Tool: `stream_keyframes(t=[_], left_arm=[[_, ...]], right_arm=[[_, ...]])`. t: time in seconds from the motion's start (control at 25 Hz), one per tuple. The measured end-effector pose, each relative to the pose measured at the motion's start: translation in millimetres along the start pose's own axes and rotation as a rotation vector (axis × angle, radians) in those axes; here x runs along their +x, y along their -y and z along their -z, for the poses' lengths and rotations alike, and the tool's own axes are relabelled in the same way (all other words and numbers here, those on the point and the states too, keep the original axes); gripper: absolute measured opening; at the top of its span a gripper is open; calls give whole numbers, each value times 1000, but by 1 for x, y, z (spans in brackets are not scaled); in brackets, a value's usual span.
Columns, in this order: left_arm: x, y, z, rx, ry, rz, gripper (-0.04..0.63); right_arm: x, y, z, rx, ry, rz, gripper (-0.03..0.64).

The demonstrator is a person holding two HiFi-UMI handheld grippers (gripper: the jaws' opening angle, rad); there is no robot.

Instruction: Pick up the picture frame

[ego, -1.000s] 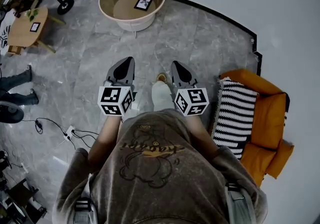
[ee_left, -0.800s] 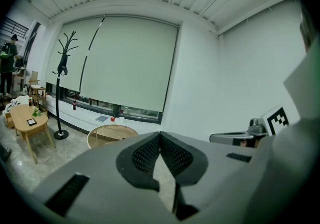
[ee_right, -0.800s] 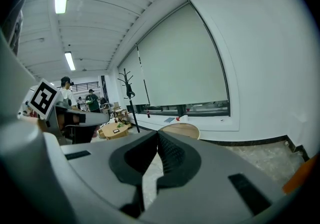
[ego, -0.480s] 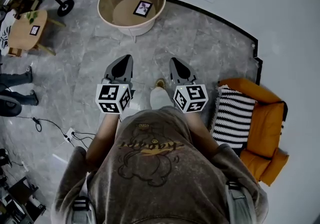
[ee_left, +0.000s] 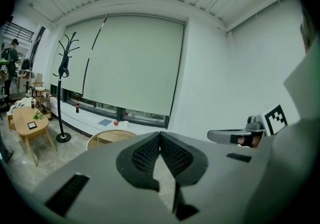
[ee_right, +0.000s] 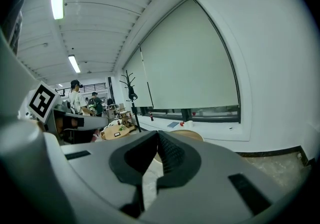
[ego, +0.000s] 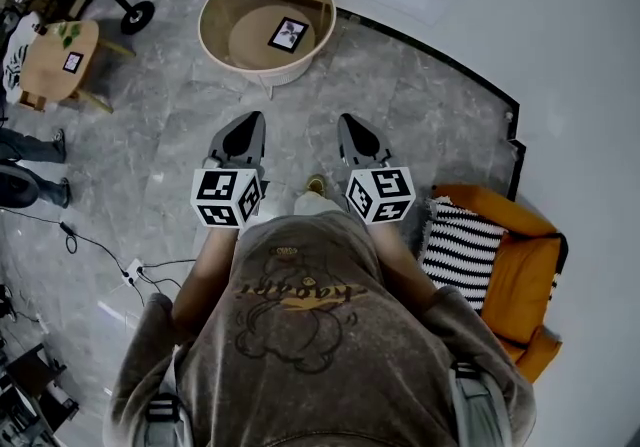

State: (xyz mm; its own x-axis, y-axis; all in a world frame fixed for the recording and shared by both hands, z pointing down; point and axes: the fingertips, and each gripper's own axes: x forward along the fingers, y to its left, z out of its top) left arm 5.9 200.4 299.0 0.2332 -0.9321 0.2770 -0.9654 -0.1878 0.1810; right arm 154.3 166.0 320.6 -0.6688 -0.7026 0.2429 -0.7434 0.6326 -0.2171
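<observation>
A small black picture frame [ego: 289,33] lies flat on the lower shelf of a round two-tier wooden table [ego: 214,10] at the top of the head view. My left gripper [ego: 253,119] and right gripper [ego: 347,120] are held side by side over the grey floor, well short of the table, pointing toward it. Both are shut with nothing between the jaws. In the left gripper view the table's rim [ee_left: 102,138] shows just past the shut jaws [ee_left: 160,134]. The right gripper view shows its shut jaws [ee_right: 158,134] with the table [ee_right: 192,135] behind them.
An orange armchair [ego: 525,265] with a striped cushion [ego: 462,249] stands at the right. A low wooden side table [ego: 52,53] and a coat stand base [ego: 135,13] sit at the left. Cables and a power strip [ego: 132,270] lie on the floor. People stand in the background.
I have walked forward: both grippers moved toward the round table, which sits lower and nearer in the head view. The armchair slid down and right. Both jaws stayed shut.
</observation>
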Motion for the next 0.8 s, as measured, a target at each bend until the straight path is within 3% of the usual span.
stream_keyframes(t=[0.4, 0.8], left_arm=[[52, -8, -20, -12, 29, -49, 18], [77, -29, -23, -28, 22, -79, 18]], right_arm=[[42, 43, -15, -11, -10, -42, 18], [74, 53, -20, -12, -29, -68, 18]])
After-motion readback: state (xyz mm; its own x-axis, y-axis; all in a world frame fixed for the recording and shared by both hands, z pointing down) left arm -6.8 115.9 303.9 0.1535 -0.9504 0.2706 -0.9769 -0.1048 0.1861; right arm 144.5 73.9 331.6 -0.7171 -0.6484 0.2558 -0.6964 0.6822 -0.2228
